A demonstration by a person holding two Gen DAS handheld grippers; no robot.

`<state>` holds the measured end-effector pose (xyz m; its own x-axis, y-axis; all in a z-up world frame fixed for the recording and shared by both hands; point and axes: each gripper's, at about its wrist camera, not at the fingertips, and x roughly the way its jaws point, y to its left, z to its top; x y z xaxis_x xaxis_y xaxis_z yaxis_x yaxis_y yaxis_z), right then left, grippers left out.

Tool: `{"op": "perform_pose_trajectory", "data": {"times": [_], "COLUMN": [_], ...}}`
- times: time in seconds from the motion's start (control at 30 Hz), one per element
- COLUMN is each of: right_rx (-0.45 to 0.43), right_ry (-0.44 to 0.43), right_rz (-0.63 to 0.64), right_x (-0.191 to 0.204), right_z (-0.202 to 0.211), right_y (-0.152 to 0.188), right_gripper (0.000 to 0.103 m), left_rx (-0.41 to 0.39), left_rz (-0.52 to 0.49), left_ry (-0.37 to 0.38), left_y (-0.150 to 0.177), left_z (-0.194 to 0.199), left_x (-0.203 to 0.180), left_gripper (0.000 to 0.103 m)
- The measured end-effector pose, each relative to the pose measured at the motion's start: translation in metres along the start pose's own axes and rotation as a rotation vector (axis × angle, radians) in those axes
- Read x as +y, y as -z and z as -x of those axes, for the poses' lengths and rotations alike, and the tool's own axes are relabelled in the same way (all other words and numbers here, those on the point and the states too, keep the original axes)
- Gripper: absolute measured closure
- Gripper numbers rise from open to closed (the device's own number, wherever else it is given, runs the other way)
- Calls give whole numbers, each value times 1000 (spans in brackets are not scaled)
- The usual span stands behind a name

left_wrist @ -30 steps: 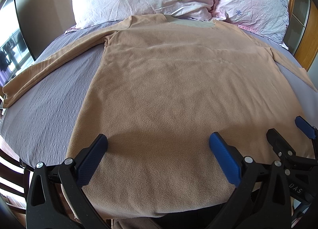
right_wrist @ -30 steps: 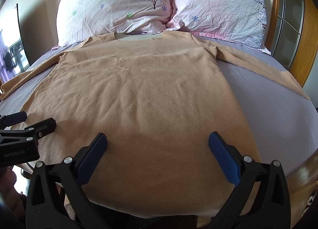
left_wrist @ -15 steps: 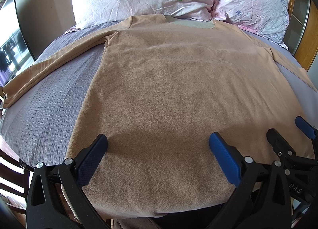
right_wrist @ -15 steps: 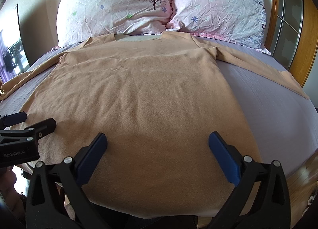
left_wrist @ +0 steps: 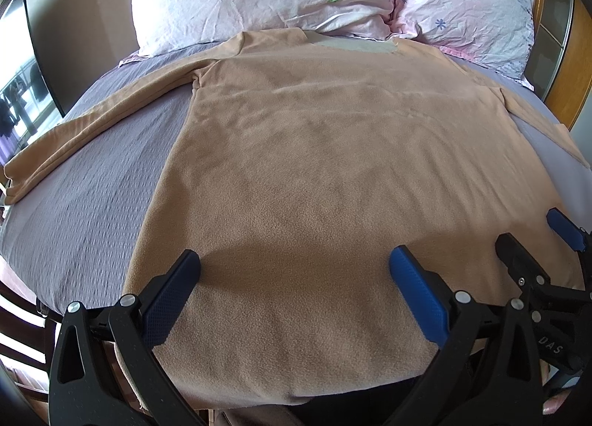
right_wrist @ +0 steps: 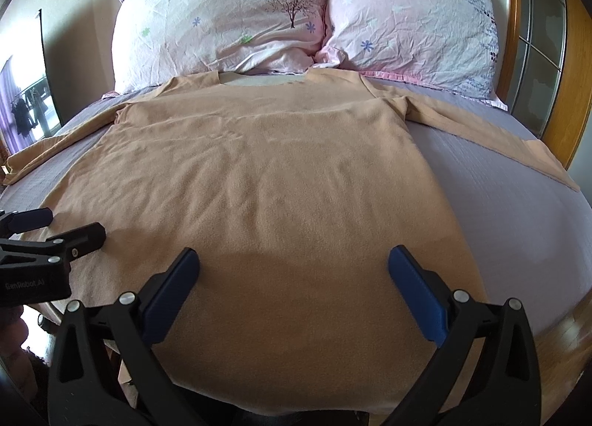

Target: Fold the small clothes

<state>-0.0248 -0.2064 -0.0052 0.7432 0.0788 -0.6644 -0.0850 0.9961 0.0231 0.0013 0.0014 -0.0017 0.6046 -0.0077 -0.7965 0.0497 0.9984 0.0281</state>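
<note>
A tan long-sleeved fleece top [left_wrist: 333, 174] lies flat on the bed, collar toward the pillows, both sleeves spread out to the sides; it also shows in the right wrist view [right_wrist: 266, 181]. My left gripper [left_wrist: 294, 270] is open and empty above the hem on the left half. My right gripper [right_wrist: 294, 270] is open and empty above the hem on the right half. Each gripper shows at the edge of the other's view: the right one [left_wrist: 532, 237] and the left one [right_wrist: 63, 228]. The hem hangs slightly over the near bed edge.
A grey-lilac bedsheet [left_wrist: 92, 185] covers the bed. Two pink-white floral pillows [right_wrist: 229, 26] [right_wrist: 407, 19] lean at the head. A wooden headboard frame [right_wrist: 577, 67] stands at the right. A window [left_wrist: 14, 107] is at far left.
Both grippers have shifted only slightly; the right wrist view sits a little lower and closer. The top has not moved.
</note>
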Motion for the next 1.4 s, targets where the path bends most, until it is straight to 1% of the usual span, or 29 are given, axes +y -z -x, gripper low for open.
{"op": "perform_pose_trajectory", "data": {"times": [0.07, 0.17, 0.27, 0.33, 0.4, 0.43, 0.47, 0.5, 0.57, 0.6, 0.63, 0.67, 0.7, 0.73, 0.8, 0.83, 0.87, 0.9, 0.93, 0.97, 1.03, 1.07, 1.13, 1.17, 1.23, 1.27, 1.33, 1.37, 1.4], "right_rx": [-6, -70, -120, -108, -63, -36, -15, -4, 21, 22, 25, -1, -8, -11, -11, -7, -28, -49, -89, -128, -184, -198, -199, -186, -137, -94, 35, 129, 208], "right_ry": [-43, -30, 42, 103, 174, 201, 217, 228, 291, 304, 291, 275, 288, 304, 300, 278, 256, 261, 267, 246, 138, 60, -80, -140, -265, -341, -454, -504, -540], "right_rz": [-34, -184, -394, -569, -764, -864, -994, -1089, -1205, -1223, -1246, -1252, -1247, -1237, -1224, -1239, -1252, -1224, -1129, -1033, -837, -725, -510, -419, -267, -198, -82, -18, 19], "right_x": [-15, -66, -150, -219, -287, -316, -350, -375, -410, -419, -427, -432, -434, -435, -438, -444, -443, -440, -423, -407, -349, -310, -225, -186, -109, -69, 2, 37, 61], "right_z": [2, 16, 26, 22, 11, 6, 2, -3, -12, -14, -21, -24, -25, -29, -39, -46, -47, -43, -38, -32, -26, -26, -32, -37, -55, -68, -99, -117, -131], "right_y": [-8, -33, -65, -80, -86, -84, -76, -69, -57, -52, -49, -46, -46, -47, -46, -48, -48, -54, -73, -94, -139, -164, -203, -216, -231, -233, -225, -217, -207], "right_gripper": [2, 2, 2, 2, 16, 35, 46, 47, 51, 52, 54, 56, 58, 67, 93, 99, 99, 99, 99, 99, 99, 99, 99, 99, 99, 99, 96, 93, 91], "left_rx": [-10, -39, -48, -55, -71, -87, -114, -144, -211, -242, -272, -292, -310, -326, -349, -359, -360, -365, -367, -368, -365, -358, -340, -337, -336, -329, -308, -294, -282], "left_rz": [-2, -9, -15, -24, -19, -10, 3, 15, 38, 51, 64, 75, 89, 108, 148, 183, 218, 253, 295, 347, 449, 487, 584, 621, 696, 738, 793, 821, 840], "left_ry": [1, 8, 18, 37, 79, 105, 131, 150, 177, 187, 200, 213, 228, 244, 264, 271, 272, 276, 282, 294, 312, 306, 283, 278, 279, 282, 270, 252, 237], "left_y": [2, 3, 0, -5, -10, -14, -19, -23, -33, -37, -42, -44, -48, -54, -60, -64, -66, -66, -66, -66, -64, -63, -60, -59, -55, -53, -50, -49, -47], "left_z": [2, 5, 3, 2, 1, 2, 4, 6, 12, 14, 16, 18, 19, 18, 18, 16, 13, 14, 12, 10, 6, 3, 0, -1, 0, 0, -1, -2, -2], "left_x": [0, -2, -1, 0, 4, 8, 13, 18, 30, 37, 44, 50, 59, 69, 87, 100, 112, 124, 137, 152, 182, 193, 218, 229, 248, 258, 273, 281, 289], "left_gripper": [1, 1, 1, 1, 1, 1, 1, 1, 1, 1, 1, 1, 1, 1, 1, 1, 1, 1, 1, 1, 1, 1, 1, 1, 1, 1, 1, 1, 1]}}
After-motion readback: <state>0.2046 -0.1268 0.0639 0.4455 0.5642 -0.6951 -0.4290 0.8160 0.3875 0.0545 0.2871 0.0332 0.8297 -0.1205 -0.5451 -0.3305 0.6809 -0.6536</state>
